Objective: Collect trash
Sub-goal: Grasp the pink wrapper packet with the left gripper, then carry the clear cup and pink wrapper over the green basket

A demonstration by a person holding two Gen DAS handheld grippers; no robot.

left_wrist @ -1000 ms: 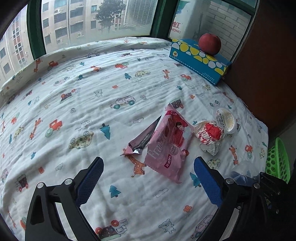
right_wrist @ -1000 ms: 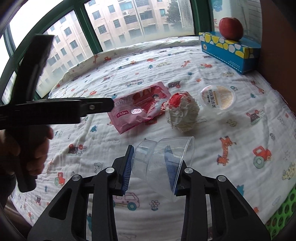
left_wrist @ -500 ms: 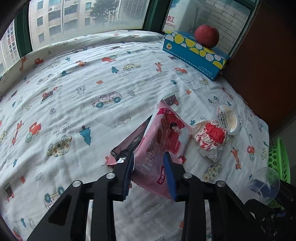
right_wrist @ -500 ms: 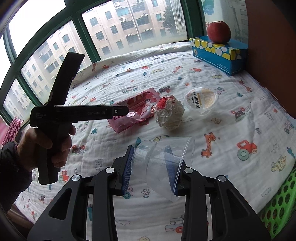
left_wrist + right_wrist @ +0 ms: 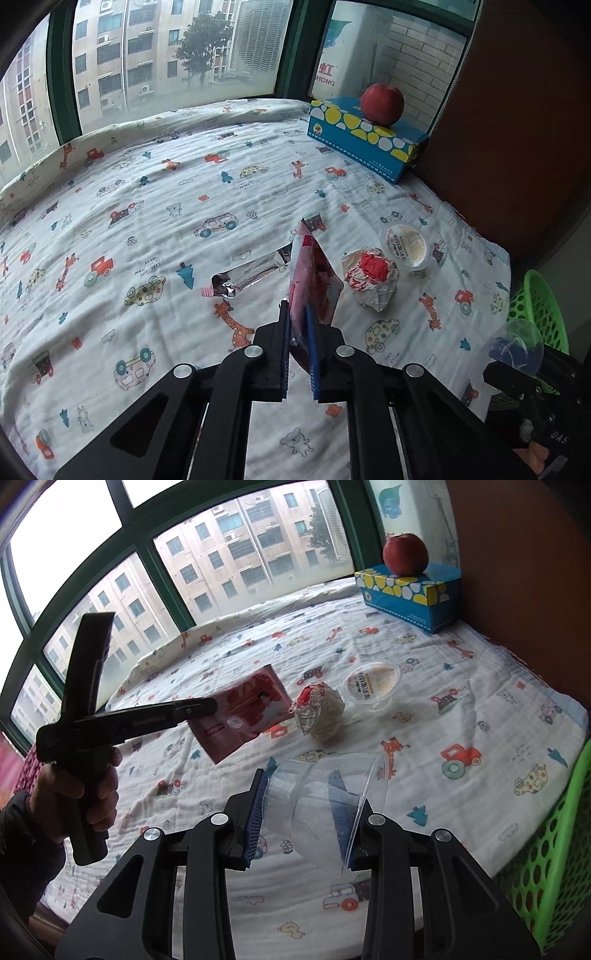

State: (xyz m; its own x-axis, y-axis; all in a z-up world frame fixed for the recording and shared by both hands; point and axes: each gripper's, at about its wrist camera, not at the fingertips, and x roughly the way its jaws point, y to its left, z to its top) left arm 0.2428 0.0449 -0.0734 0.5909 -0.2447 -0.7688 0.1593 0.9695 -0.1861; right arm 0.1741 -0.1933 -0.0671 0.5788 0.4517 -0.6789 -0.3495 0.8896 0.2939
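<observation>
The pink snack wrapper (image 5: 314,284) hangs clear of the printed bedsheet (image 5: 147,206), pinched in the left gripper (image 5: 297,325). The right gripper (image 5: 301,814) clamps a clear plastic cup (image 5: 325,794) near the green basket (image 5: 554,867). A crumpled paper wrapper (image 5: 371,282) and lidded cup (image 5: 406,245) lie on the sheet.

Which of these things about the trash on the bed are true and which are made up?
1. The left gripper is pinching the pink wrapper. True.
2. The right gripper is empty. False: it holds a clear plastic cup.
3. The apple sits on the blue box. True.
4. The crumpled paper ball is already in the green basket. False: it lies on the blanket, beside the sealed pudding cup.
5. A silver wrapper lies on the blanket. True.
</observation>
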